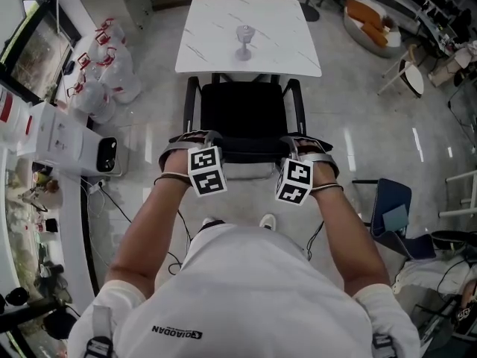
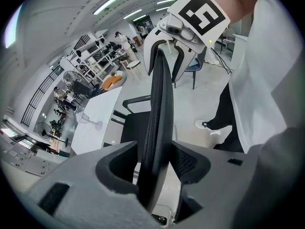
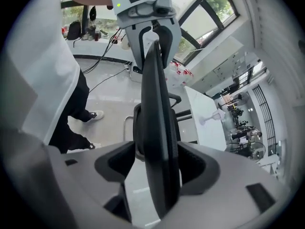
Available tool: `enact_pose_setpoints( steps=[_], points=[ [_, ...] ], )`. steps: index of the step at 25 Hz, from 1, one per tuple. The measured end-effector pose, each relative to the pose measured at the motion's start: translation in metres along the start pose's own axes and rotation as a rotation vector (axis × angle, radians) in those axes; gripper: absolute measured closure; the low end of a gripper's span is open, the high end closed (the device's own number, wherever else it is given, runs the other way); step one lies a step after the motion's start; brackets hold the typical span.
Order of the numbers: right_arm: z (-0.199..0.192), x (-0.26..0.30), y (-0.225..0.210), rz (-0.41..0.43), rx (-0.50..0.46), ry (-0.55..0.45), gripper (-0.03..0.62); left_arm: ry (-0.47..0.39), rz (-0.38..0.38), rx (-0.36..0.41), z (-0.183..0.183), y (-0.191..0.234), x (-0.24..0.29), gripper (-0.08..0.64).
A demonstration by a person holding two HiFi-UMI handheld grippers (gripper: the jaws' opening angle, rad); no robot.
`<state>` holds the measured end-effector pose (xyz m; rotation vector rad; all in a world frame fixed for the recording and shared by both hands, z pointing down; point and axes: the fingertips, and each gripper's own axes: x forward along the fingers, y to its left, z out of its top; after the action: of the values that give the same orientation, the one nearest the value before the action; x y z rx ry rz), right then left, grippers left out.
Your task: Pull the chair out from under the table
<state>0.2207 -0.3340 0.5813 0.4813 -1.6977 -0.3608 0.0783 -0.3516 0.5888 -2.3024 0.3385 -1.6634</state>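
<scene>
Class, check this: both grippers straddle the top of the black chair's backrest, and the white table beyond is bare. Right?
Not quite. The table is not bare: a stemmed glass stands on it, as the head view shows. The left gripper and right gripper do straddle the backrest.

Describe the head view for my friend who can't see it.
From above, a person holds the left gripper and right gripper over the back of a black chair pushed up to a white table bearing a glass.
</scene>
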Motion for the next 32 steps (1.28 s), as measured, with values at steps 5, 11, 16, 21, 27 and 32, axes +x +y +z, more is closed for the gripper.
enact_pose_setpoints(
  steps=[5,11,16,21,27,32],
  points=[
    [0.003,0.016,0.006,0.023,-0.040,0.017,0.318,0.032,-0.025,0.019,-0.002,-0.003,0.017,0.357],
    [-0.004,0.026,0.003,0.007,-0.073,0.064,0.322,0.082,-0.003,0.051,-0.008,0.002,0.026,0.386],
    [-0.004,0.028,-0.002,-0.034,-0.097,0.066,0.420,0.171,0.039,0.125,-0.018,0.004,0.035,0.449],
    [-0.005,0.026,-0.010,-0.086,-0.110,0.069,0.515,0.170,0.023,0.136,-0.017,0.003,0.034,0.462],
    [-0.005,0.025,-0.007,-0.075,-0.117,0.069,0.529,0.172,0.014,0.142,-0.017,-0.001,0.035,0.469],
    [-0.006,0.027,-0.003,-0.051,-0.116,0.067,0.535,0.178,0.003,0.149,-0.018,-0.003,0.036,0.477]
  ],
)
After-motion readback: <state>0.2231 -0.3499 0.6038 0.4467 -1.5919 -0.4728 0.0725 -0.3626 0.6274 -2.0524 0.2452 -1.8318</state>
